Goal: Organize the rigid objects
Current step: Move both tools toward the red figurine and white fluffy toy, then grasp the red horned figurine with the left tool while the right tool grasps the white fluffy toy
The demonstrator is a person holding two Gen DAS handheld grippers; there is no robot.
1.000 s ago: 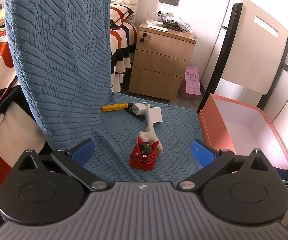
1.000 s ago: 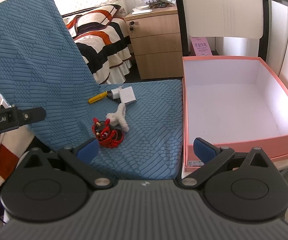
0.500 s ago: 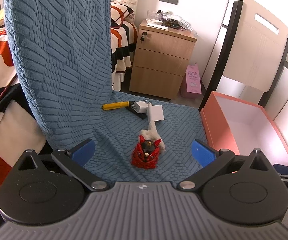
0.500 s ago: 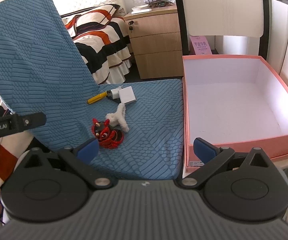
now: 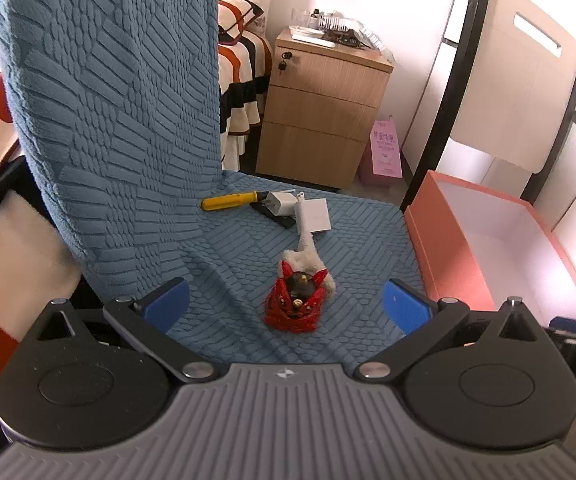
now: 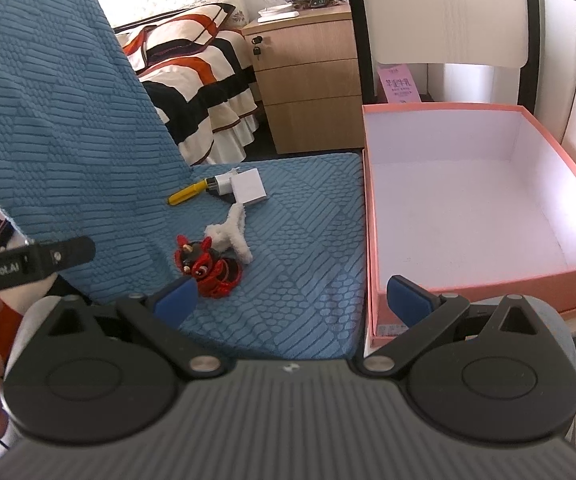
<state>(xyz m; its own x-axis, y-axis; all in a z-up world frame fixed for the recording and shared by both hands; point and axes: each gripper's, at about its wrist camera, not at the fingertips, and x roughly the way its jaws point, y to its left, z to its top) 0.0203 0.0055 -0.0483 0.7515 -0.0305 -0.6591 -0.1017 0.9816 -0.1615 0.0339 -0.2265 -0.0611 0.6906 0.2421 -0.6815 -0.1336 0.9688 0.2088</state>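
On the blue chair seat (image 5: 359, 236) lie a red lion-shaped toy (image 5: 296, 300), a white fluffy twisted stick (image 5: 305, 240), a yellow-handled tool (image 5: 230, 201), a white charger plug (image 5: 280, 205) and a white flat box (image 5: 317, 216). In the right wrist view the red toy (image 6: 208, 266), the white stick (image 6: 230, 232), the yellow tool (image 6: 186, 194) and the white box (image 6: 250, 190) show too. My left gripper (image 5: 286, 306) is open, just short of the red toy. My right gripper (image 6: 291, 298) is open and empty over the seat's front edge. An empty pink box (image 6: 467, 200) stands right of the seat.
The blue chair back (image 5: 108, 100) rises on the left. A wooden nightstand (image 5: 319, 108) stands behind the seat beside a striped bed (image 6: 192, 80). A white chair back (image 5: 515, 68) stands behind the pink box (image 5: 487, 248). The left gripper's handle (image 6: 28, 264) shows in the right wrist view.
My left gripper has moved slightly forward and right towards the red toy. My right gripper has barely shifted. Both stay open.
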